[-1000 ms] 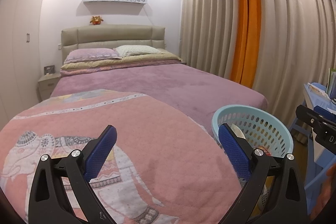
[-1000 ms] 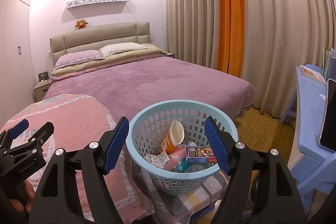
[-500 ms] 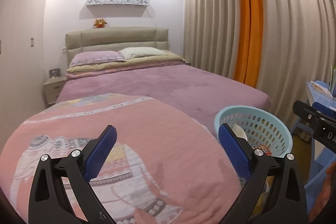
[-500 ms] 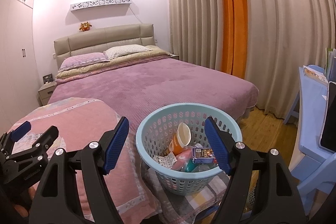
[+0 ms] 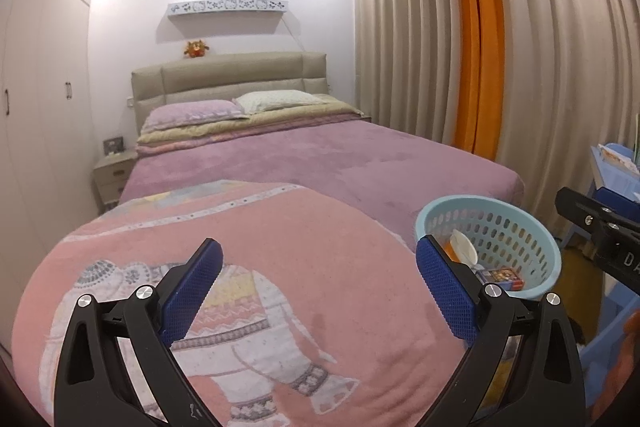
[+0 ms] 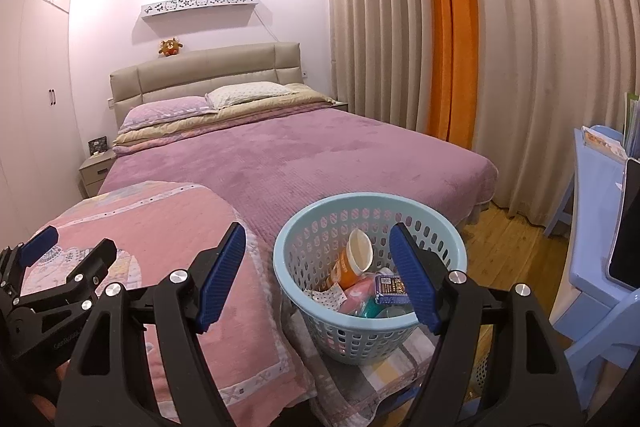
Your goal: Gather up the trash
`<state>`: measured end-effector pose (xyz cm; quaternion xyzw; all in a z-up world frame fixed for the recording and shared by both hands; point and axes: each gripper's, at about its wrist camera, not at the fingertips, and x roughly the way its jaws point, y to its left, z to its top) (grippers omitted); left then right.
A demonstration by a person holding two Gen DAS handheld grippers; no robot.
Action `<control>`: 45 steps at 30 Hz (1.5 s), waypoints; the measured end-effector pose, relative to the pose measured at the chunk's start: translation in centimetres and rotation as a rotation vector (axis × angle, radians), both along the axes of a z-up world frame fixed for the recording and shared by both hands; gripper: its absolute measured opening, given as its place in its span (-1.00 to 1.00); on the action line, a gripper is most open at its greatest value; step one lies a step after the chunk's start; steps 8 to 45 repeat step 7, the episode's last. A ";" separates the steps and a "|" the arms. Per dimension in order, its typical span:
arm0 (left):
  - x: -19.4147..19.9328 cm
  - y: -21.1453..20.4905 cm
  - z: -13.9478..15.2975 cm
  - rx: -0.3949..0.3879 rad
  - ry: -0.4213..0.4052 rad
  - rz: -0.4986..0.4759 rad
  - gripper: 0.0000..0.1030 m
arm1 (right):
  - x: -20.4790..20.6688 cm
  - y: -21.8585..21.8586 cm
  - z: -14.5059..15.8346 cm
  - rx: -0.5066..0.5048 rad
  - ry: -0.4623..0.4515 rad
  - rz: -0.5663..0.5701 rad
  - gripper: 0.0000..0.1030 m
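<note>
Open left claw (image 5: 320, 283) over pink blanket (image 5: 280, 247) (basket (image 5: 516, 239) beside)

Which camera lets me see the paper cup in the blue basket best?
The right wrist view. There the paper cup lies tilted in the blue basket, its open mouth and orange side both showing. In the left wrist view, the cup is half hidden behind the left gripper's finger.

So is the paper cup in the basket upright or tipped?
Tipped: the paper cup leans on other trash inside the basket, its open mouth facing sideways.
</note>
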<state>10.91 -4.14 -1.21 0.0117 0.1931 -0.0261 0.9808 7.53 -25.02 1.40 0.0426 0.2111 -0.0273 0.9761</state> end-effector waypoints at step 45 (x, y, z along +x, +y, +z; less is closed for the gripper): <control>-0.5 1.4 0.3 -0.024 0.006 0.006 0.83 | 0.6 0.9 -0.1 -0.013 0.028 0.016 0.37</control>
